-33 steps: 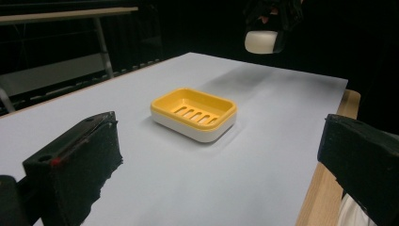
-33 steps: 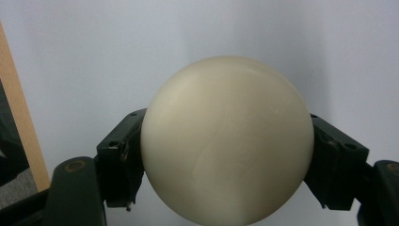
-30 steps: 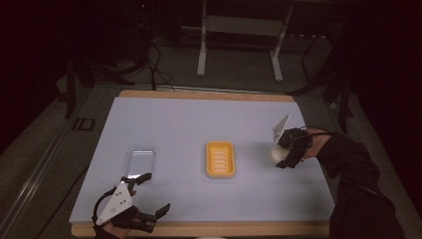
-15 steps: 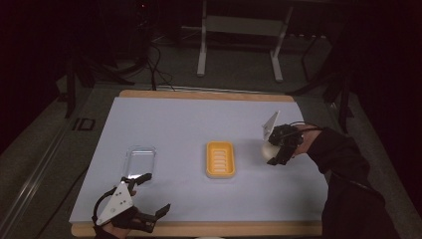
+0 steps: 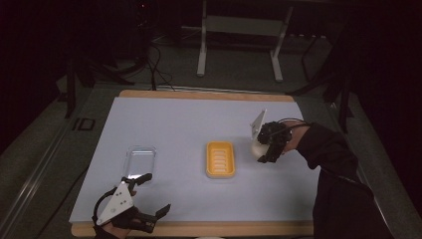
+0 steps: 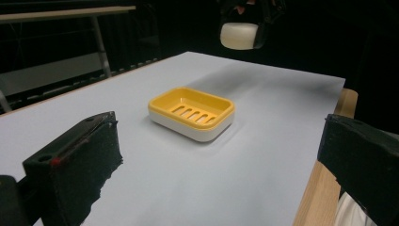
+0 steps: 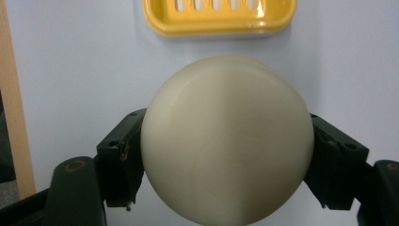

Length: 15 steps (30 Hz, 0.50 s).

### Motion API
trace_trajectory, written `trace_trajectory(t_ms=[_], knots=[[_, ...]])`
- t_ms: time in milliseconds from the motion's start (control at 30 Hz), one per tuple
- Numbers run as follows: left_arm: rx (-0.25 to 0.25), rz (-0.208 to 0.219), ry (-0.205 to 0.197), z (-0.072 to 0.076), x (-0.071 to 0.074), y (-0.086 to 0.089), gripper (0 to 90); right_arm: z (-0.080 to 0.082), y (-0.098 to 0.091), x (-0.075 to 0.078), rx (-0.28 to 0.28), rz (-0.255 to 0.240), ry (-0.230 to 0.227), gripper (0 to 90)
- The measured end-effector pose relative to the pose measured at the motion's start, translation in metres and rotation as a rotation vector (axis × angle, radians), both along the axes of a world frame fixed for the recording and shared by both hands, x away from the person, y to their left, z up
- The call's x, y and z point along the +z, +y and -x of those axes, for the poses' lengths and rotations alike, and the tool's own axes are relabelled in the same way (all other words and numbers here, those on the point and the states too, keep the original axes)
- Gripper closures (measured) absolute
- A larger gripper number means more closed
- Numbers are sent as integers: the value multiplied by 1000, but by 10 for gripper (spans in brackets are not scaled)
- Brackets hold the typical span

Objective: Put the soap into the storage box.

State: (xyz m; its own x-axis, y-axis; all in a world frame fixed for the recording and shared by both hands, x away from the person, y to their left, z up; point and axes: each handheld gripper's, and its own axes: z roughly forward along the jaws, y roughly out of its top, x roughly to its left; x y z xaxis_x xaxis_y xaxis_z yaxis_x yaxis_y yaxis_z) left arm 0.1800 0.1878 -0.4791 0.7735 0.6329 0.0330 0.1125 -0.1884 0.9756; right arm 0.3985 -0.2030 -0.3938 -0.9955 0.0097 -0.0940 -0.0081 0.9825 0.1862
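Left gripper sits low at about 7 o'clock on the surface, near the front edge, jaws spread wide apart with nothing between them. Just beyond it, at about 11 o'clock from that gripper, a clear plastic lid lies flat on the surface. At centre, a yellow soap dish with a slotted insert and a white base stands alone; the surface between it and either gripper is unobstructed. No legible writing on the lid, dish or soap; markings on the floor left of the surface are too blurred to read. At about 3 o'clock from the dish, right gripper is clamped on a cream, rounded bar of soap, one jaw on each flank. The soap is held off the surface, just beside the dish's right edge, not over it. A dark sleeve enters from the right.
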Motion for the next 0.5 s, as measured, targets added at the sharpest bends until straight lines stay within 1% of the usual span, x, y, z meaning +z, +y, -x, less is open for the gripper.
trace_trajectory(t_ms=[67, 100, 167, 267, 333, 400, 433, 500], knots=[[0, 1, 1, 0, 0, 0, 1, 0, 3, 0, 2, 0, 1, 248], [-1, 3, 1, 0, 0, 0, 1, -1, 9, -1, 13, -1, 3, 248], [-1, 2, 0, 0, 0, 0, 0, 0, 14, -1, 24, -3, 4, 248], [0, 5, 0, 0, 0, 1, 0, 0, 18, -1, 37, -6, -5, 248], [-2, 3, 0, 0, 0, 0, 0, 0, 24, -2, 54, -11, -14, 248], [-3, 4, 0, 0, 0, 0, 0, 0, 26, -3, 58, -14, -16, 248], [-3, 4, 0, 0, 0, 0, 0, 1, 30, -3, 68, -26, -21, 248], [-4, 5, 0, 0, 0, 1, 0, 0, 33, -3, 72, -45, -17, 248]])
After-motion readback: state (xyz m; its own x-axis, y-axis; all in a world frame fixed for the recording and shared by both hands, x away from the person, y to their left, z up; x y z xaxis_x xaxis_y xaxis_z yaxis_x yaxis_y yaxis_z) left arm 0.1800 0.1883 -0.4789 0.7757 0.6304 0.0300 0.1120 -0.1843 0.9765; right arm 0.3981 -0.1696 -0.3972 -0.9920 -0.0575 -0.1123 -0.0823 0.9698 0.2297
